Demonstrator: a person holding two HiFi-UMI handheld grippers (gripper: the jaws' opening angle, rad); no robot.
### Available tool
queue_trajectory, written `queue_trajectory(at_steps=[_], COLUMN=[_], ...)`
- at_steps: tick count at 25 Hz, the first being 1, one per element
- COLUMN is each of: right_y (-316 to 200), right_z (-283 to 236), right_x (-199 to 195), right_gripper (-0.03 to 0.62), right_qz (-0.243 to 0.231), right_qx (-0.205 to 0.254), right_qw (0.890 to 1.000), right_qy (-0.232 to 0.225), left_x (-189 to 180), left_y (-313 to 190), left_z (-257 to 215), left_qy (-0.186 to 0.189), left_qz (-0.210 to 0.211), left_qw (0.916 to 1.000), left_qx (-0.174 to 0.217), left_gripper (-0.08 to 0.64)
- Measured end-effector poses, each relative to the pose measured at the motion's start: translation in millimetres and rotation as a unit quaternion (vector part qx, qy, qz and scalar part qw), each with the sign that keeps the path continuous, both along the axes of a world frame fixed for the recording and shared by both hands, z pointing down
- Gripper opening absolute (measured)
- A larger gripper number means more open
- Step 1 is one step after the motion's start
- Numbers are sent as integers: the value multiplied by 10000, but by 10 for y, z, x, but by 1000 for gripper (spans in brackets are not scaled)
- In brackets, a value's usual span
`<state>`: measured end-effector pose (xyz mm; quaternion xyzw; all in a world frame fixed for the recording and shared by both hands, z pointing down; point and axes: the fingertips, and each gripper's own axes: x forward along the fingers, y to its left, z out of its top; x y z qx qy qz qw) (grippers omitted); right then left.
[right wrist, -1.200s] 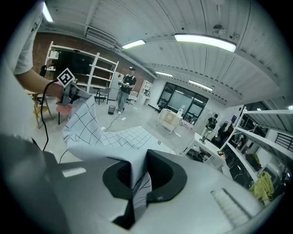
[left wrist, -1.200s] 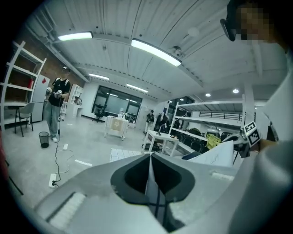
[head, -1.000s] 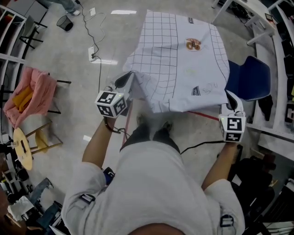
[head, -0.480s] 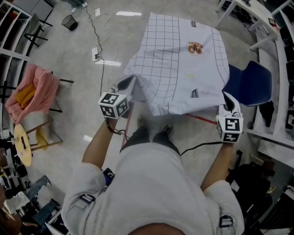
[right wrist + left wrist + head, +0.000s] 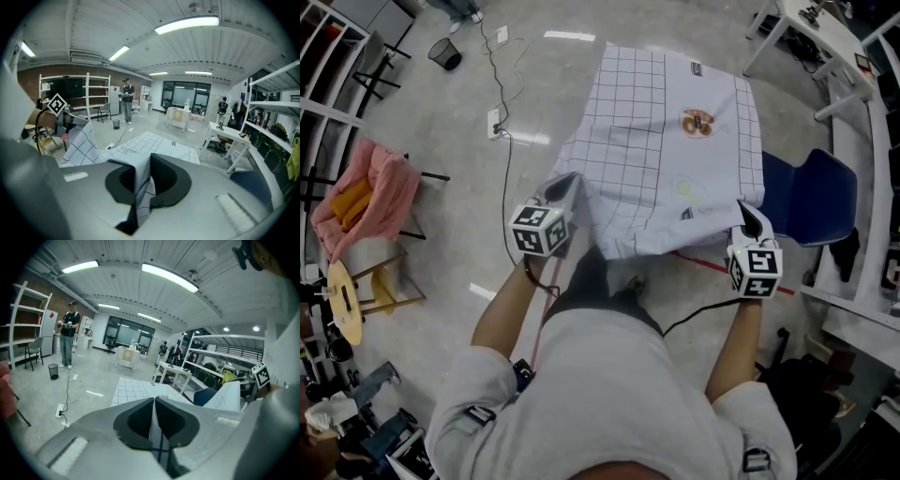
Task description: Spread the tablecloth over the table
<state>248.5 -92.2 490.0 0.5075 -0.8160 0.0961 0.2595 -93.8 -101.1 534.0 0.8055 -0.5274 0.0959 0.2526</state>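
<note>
Two grippers share the work: left of centre, the left gripper [image 5: 564, 185] has its jaws clamped on the near left corner of the grid-printed tablecloth [image 5: 666, 131], whose far part drapes the hidden table at upper centre. At right, the right gripper [image 5: 749, 216] is clamped on the near right corner, beside a blue chair [image 5: 811, 192]. Raising both corners likely lets the person pull the cloth taut and square.

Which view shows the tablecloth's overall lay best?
Head view: the whole tablecloth shows from above, grid, prints and near-edge folds. Left gripper view shows only the edge pinched in the left claw plus a far slice; right gripper view likewise with the right claw.
</note>
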Motion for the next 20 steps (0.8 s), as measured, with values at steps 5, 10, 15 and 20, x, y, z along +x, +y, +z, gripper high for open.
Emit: queue_trajectory(at_steps=[5,10,15,20], right_y=[-751,-1732,-2229,-1935], right_z=[383,419,-1493,-2076], right_x=[-173,39,602,731], right_gripper=[8,8,8,8], right_qz=[225,1242,1928,2100], right_qx=[-402,-734,1351,2141], right_qw=[9986,9895,9719,9538], right_qy=[-250,-84,29,-190], left_x=[-41,-274,-605,-1114], left_y=[-855,-2281,-3358,-2985], left_z=[452,139,-3576,-4479], left_qy=[49,61,367,70], left_qz=[135,-2,132,-216], left_qw=[9987,9979,9553,9098], left_qx=[-485,-652,2932,4143], left_gripper=[23,23,23,23])
